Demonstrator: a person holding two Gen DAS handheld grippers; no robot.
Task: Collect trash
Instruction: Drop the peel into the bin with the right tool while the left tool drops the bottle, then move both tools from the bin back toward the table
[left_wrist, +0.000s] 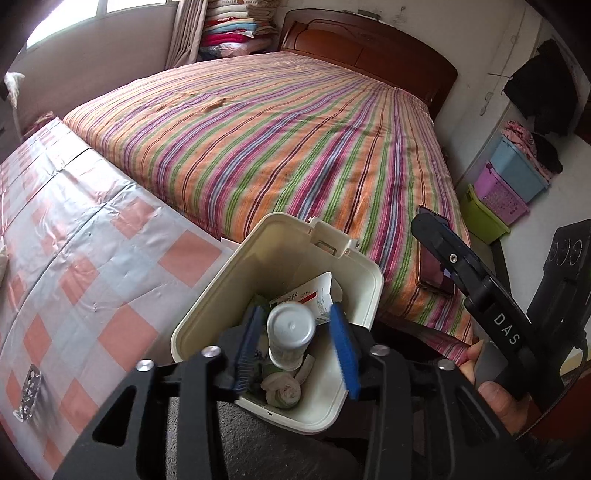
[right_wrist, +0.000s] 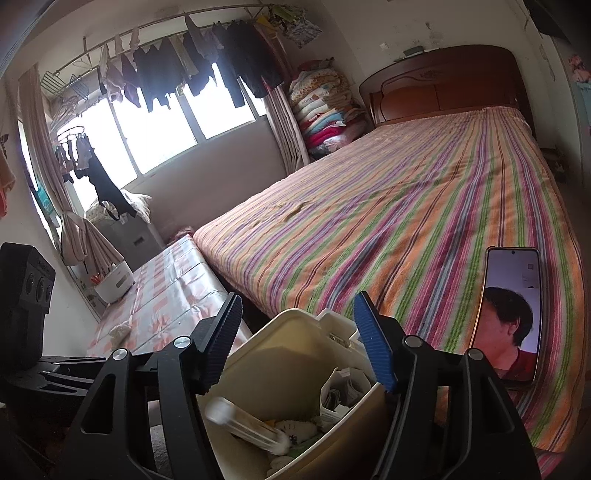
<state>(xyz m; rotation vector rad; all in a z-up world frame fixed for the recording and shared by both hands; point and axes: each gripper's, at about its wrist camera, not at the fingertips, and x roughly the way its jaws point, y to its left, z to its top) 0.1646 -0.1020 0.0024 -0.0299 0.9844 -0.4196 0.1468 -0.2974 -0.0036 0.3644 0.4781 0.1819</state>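
A: Striped bed (left_wrist: 295, 147) across the whole back, checked table (left_wrist: 92, 258) to its left, cream bin (left_wrist: 207, 306) right at the bed's near corner.

B: And straight under both tools. Left gripper (left_wrist: 295, 309) pointing steeply down into the bin's mouth, right gripper (right_wrist: 298, 297) lower-angled, just over the rim.

A: Left's jaws?

B: Moderately apart. Straddling the clear bottle (left_wrist: 291, 328), gaps either side, no pad pressing. Not held, by the look of it.

A: Bottle's lie?

B: Inside the bin, cap up towards the left camera, long axis roughly along the fingers. Resting on tissue (left_wrist: 284, 387), beside a carton (left_wrist: 314, 291).

A: Right's jaws?

B: Wide, nothing gripped.

A: Nearer tool, then?

B: Left, clearly. Probably only a straight pull back and up needed, minding the rim.
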